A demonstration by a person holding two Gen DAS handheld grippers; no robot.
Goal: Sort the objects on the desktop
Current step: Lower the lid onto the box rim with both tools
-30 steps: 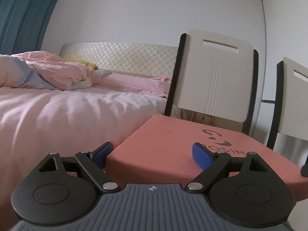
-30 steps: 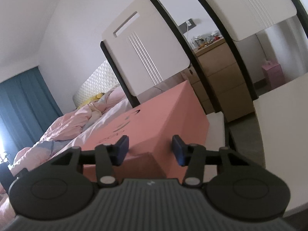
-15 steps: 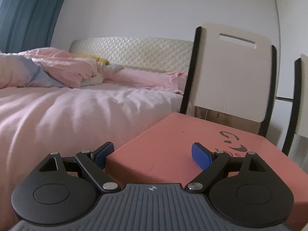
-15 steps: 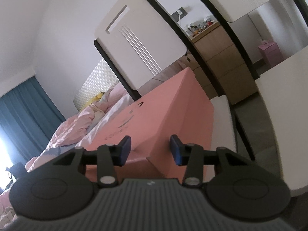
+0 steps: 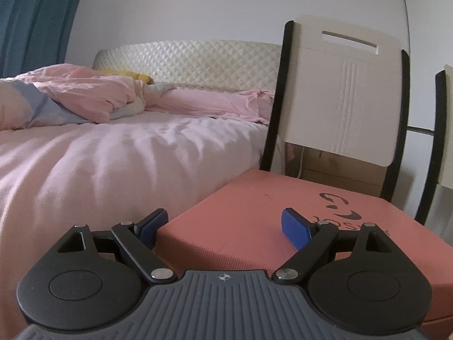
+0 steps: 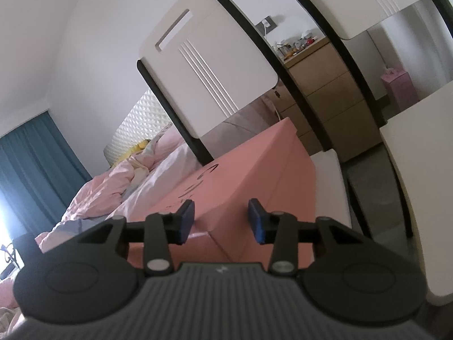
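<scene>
A large salmon-pink box [image 5: 254, 212] with a dark logo on its lid fills the space in front of both grippers; it also shows in the right wrist view [image 6: 254, 175]. My left gripper [image 5: 223, 223] straddles the box's near left corner, one blue pad beside its left side and one over the lid, jaws wide. My right gripper [image 6: 220, 218] straddles the near right corner edge with its jaws set around it. The box seems to rest on a white chair seat [image 6: 328, 187]. Whether the pads press the box is unclear.
A white chair back with black frame [image 5: 342, 90] stands right behind the box, a second chair [image 5: 444, 130] to its right. A bed with pink bedding [image 5: 113, 147] lies left. A wooden drawer unit [image 6: 325, 93] stands behind. A white table edge [image 6: 424, 170] is at right.
Both views have shifted: the box and chair have slid rightward in the left wrist view, and the right view has tilted further. The jaw openings look unchanged.
</scene>
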